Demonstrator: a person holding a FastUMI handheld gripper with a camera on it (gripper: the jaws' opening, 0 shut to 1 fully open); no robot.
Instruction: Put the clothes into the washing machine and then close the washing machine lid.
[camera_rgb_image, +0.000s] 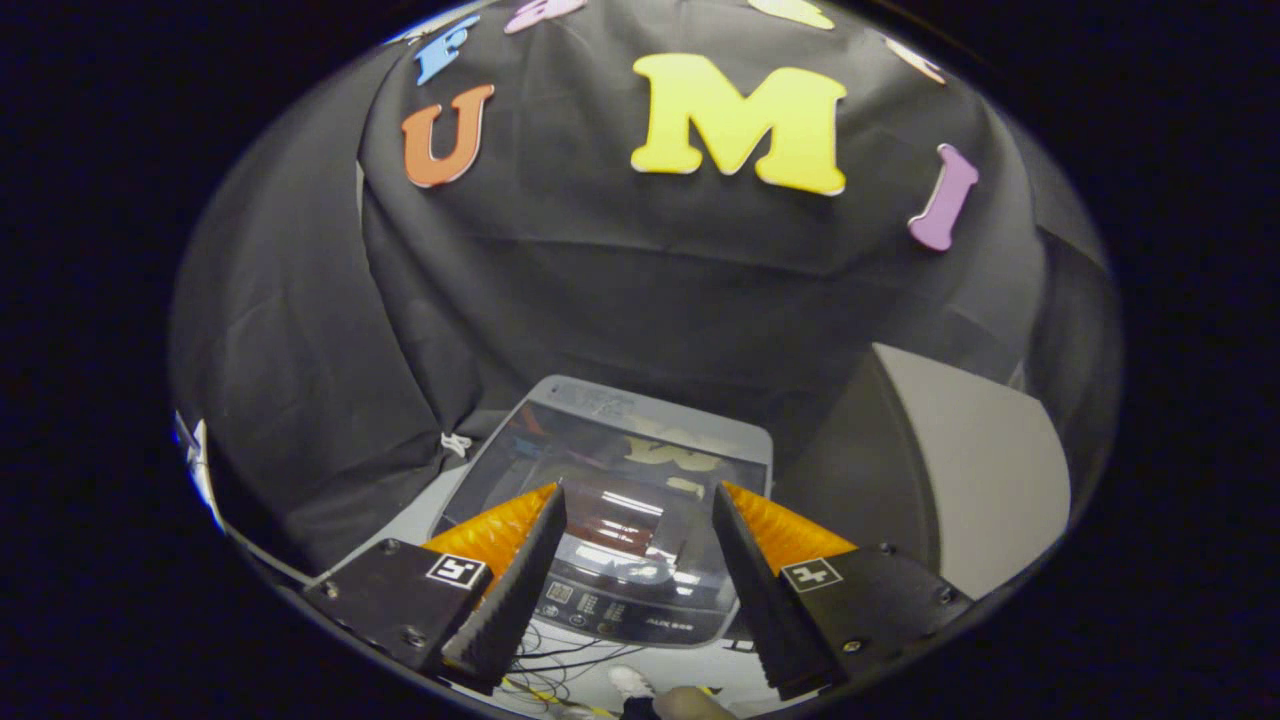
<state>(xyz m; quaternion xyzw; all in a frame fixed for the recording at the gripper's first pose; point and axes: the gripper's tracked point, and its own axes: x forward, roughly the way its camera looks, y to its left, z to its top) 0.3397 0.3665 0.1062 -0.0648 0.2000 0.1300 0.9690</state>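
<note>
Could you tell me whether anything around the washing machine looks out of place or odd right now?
Nothing stands out. The washing machine sits square below the open, empty hand-held gripper, its glass lid lying flat and shut. Some loose cables trail on the floor in front of it, untidy but not damaged.

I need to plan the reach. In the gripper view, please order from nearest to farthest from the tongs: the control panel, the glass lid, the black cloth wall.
The tongs are open and hold nothing.
1. Control panel: between the fingers, low.
2. Glass lid: just ahead, shut.
3. Black cloth wall: beyond the washing machine.
</note>
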